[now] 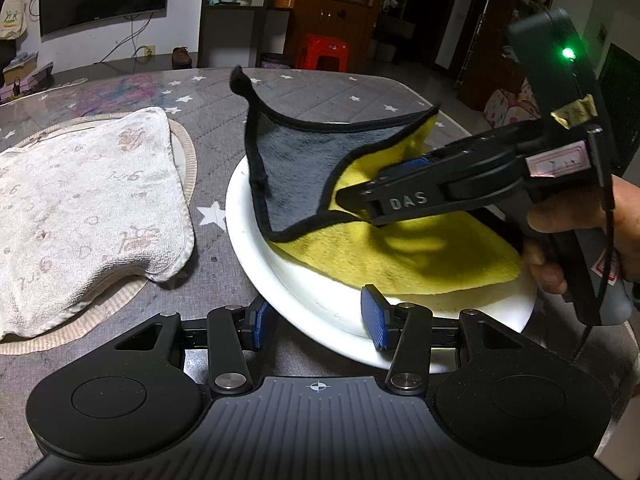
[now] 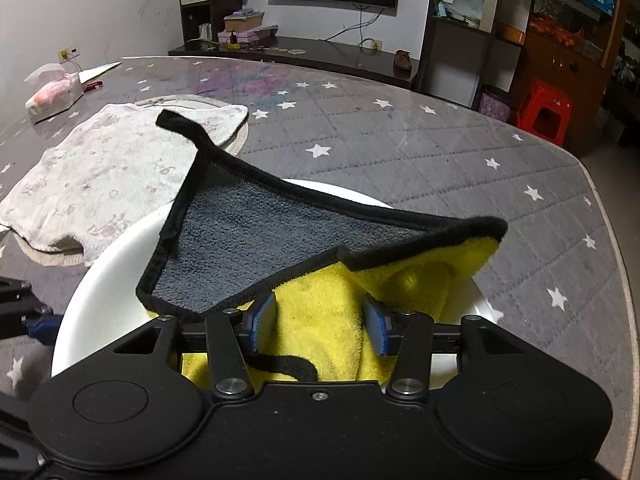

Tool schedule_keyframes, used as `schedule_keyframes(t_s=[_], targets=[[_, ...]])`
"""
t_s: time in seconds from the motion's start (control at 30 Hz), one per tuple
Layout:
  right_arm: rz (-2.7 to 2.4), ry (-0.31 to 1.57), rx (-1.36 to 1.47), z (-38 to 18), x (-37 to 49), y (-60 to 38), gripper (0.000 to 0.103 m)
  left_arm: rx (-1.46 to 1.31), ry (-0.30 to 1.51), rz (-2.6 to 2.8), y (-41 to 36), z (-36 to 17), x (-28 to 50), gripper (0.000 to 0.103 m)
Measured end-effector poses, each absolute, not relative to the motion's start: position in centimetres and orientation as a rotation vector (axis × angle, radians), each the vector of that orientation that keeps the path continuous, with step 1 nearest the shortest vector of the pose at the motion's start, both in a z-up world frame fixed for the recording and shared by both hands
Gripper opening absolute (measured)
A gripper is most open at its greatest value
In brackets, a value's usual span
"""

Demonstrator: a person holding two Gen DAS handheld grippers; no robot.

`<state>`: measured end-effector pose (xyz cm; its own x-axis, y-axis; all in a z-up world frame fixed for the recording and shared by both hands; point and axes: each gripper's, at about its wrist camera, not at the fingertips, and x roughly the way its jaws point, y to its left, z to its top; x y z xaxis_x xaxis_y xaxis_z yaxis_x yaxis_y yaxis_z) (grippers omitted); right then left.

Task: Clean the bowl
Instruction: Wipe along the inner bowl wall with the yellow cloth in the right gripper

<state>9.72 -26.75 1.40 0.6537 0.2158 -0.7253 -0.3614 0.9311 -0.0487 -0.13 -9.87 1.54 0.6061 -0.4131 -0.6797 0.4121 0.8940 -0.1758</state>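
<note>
Star-print surface (image 1: 304, 92) carries a white bowl (image 1: 256, 264) — smooth, rigid, likely slippery. Left gripper (image 1: 316, 320) fingers clench its six-o'clock rim; right gripper (image 2: 316, 322) fingers grasp the soft, limp cloth (image 2: 320, 344) — loosening.

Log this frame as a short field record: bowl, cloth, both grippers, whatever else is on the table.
bowl: white bowl on the star-print table cover, rim between the left gripper jaws
cloth: yellow-and-grey microfibre cloth bunched inside the bowl, grey corner sticking up
left gripper: pads straddle the near rim; contact not clear
right gripper: right gripper jaws opening, yellow cloth between them
hand: hand holds the right gripper's handle
other: white patterned towel lying left of the bowl
</note>
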Motion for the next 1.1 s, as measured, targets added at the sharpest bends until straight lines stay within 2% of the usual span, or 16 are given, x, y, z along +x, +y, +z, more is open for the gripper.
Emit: schedule_keyframes(t_s=[0.77, 0.93, 1.1], targets=[[0.420, 0.833, -0.270, 1.7, 7.9, -26.4, 0.052, 0.007, 0.792, -0.476, -9.7, 1.9, -0.4, 0.049], [0.422, 0.847, -0.276, 1.8, 6.8, -27.1, 0.057, 0.008, 0.794, -0.474, -9.7, 1.9, -0.3, 0.049], [0.416, 0.855, -0.283, 1.9, 6.2, -27.5, 0.057, 0.011, 0.794, -0.473, -9.8, 1.9, -0.1, 0.049]])
